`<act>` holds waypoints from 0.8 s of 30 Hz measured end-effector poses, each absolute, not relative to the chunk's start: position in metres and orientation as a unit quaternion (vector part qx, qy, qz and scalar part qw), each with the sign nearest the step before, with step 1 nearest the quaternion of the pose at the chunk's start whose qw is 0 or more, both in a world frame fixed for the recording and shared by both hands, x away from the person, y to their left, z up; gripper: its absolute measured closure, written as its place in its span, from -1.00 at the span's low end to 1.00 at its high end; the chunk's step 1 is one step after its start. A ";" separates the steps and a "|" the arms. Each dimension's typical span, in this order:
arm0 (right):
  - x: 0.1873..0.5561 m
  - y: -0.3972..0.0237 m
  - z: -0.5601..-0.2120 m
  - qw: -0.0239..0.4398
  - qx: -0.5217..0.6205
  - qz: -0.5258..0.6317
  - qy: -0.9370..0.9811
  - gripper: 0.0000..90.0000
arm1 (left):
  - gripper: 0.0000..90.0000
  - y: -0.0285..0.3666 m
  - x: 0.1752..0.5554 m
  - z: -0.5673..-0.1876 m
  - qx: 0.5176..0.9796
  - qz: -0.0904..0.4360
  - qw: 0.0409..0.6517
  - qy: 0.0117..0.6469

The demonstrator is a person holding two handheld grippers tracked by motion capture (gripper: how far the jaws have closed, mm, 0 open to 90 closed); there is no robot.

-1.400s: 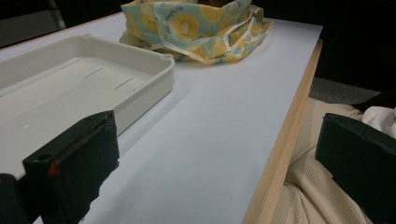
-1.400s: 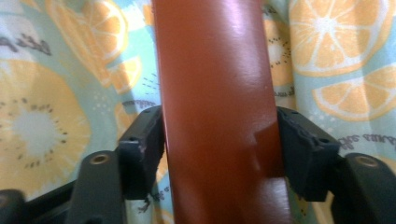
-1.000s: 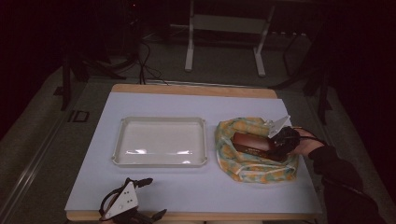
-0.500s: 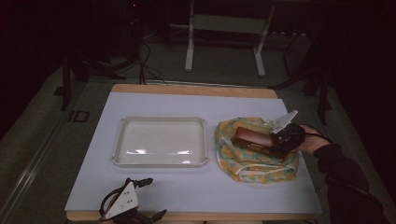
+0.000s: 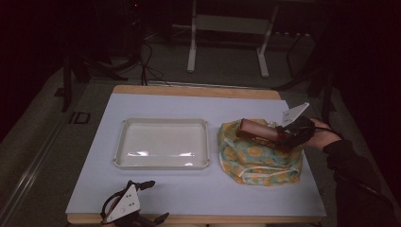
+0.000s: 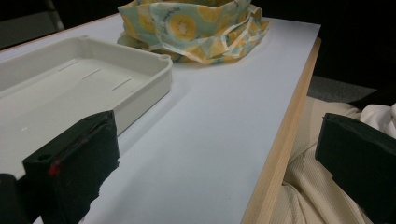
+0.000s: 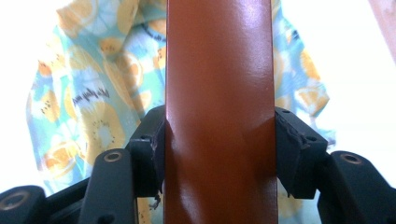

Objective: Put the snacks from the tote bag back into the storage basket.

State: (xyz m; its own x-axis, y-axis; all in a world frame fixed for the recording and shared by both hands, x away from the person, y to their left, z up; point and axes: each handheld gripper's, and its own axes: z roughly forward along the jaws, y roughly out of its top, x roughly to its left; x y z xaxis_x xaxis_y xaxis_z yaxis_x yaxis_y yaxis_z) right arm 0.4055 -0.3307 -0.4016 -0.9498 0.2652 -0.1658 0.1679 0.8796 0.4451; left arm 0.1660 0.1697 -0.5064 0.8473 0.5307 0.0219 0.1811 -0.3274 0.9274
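My right gripper point(image 5: 283, 136) is shut on a long brown box point(image 5: 257, 131), which it holds just above a fruit-patterned cloth bag point(image 5: 255, 158) at the right of the table. In the right gripper view the brown box point(image 7: 218, 107) runs up between the two pads, which press on its sides, with the bag point(image 7: 88, 107) behind it. My left gripper point(image 5: 142, 201) lies near the table's front edge, its jaws wide apart with nothing between them. In the left gripper view the bag point(image 6: 191, 28) stands at the far end of the table.
A shallow white tray point(image 5: 124, 158) sits in the middle of the pale table, left of the bag; its near corner point(image 6: 154, 70) appears in the left gripper view. The wooden table edge point(image 6: 275, 154) runs close to the person's lap. Dark floor and table legs lie beyond.
My right gripper has lifted the brown box upward out of the bag. The left gripper has stayed where it was.
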 end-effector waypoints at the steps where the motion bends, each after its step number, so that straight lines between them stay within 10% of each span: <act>1: 0.405 -0.330 -0.398 0.115 0.112 0.220 0.962 -0.05 | -1.00 0.170 0.166 -0.506 0.798 0.163 0.535 0.223; 24: 0.403 -0.294 -0.339 0.145 0.065 0.238 0.958 -0.05 | -1.00 0.169 0.165 -0.507 0.800 0.160 0.536 0.218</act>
